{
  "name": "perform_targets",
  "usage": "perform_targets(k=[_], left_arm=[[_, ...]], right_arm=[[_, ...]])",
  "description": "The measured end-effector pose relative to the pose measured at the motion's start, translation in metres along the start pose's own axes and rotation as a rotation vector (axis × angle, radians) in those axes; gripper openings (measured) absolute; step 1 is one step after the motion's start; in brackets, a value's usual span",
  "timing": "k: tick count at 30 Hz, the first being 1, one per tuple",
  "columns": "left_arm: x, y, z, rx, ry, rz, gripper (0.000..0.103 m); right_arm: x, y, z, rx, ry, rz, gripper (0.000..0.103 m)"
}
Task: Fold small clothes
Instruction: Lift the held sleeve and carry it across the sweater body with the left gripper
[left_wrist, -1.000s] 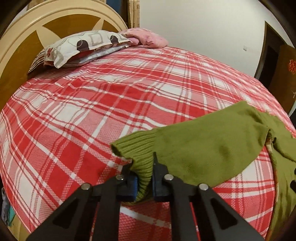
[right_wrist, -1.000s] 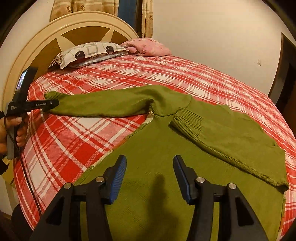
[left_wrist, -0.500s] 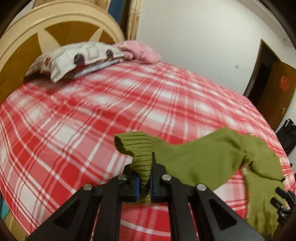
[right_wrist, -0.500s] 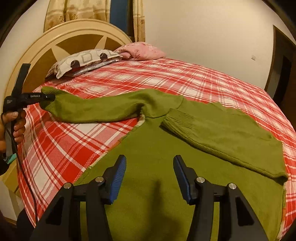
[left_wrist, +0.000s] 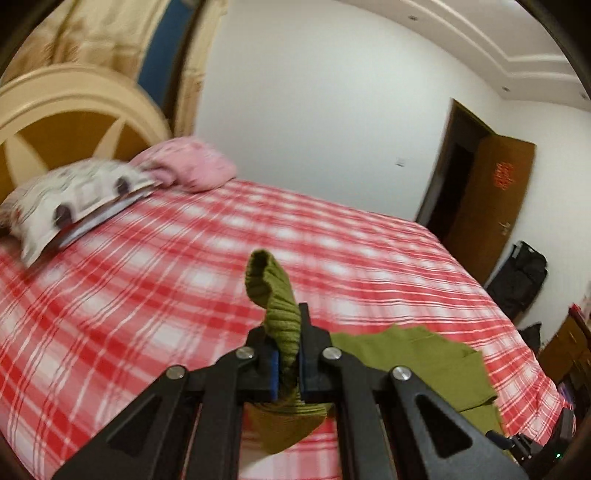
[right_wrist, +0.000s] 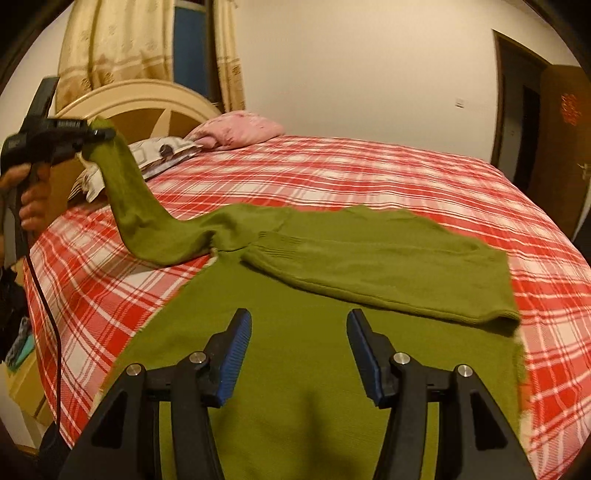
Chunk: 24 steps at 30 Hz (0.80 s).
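A green knit sweater (right_wrist: 295, 350) lies flat on the red plaid bed (right_wrist: 369, 173). Its right sleeve (right_wrist: 369, 269) is folded across the body. My left gripper (left_wrist: 289, 354) is shut on the ribbed cuff (left_wrist: 277, 295) of the left sleeve and holds it high above the bed. It also shows in the right wrist view (right_wrist: 99, 133), with the sleeve (right_wrist: 136, 221) hanging from it down to the shoulder. My right gripper (right_wrist: 299, 350) is open and empty, low over the sweater's lower body.
A patterned pillow (left_wrist: 70, 206) and a pink pillow (left_wrist: 188, 166) lie at the cream headboard (right_wrist: 147, 107). A brown door (left_wrist: 491, 199) stands open at the right. A black bag (left_wrist: 521, 280) sits on the floor beyond the bed's right edge.
My left gripper has lifted the sleeve cuff up off the bed, so the sleeve now hangs in the air. My right gripper stays open over the sweater.
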<state>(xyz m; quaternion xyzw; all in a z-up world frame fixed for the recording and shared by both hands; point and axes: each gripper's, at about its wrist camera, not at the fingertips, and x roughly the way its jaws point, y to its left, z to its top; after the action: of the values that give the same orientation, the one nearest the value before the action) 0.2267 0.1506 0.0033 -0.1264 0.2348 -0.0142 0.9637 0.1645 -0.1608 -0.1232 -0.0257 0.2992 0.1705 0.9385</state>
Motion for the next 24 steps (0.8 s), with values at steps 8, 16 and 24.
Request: perform_targets(k=[8,16,24], left_arm=[[0.031,-0.074,0.009,0.075,0.02,-0.081,0.007],[0.053,-0.118,-0.003,0.109,0.072,-0.128,0.007],[0.07,-0.158,-0.017,0.159,0.117,-0.167,0.007]], right_arm=[[-0.021,-0.057,-0.012,0.142,0.006,-0.051,0.058],[-0.025,-0.093,-0.026,0.208,0.034,-0.115,0.058],[-0.022,-0.109,-0.033,0.253,0.048,-0.135,0.058]])
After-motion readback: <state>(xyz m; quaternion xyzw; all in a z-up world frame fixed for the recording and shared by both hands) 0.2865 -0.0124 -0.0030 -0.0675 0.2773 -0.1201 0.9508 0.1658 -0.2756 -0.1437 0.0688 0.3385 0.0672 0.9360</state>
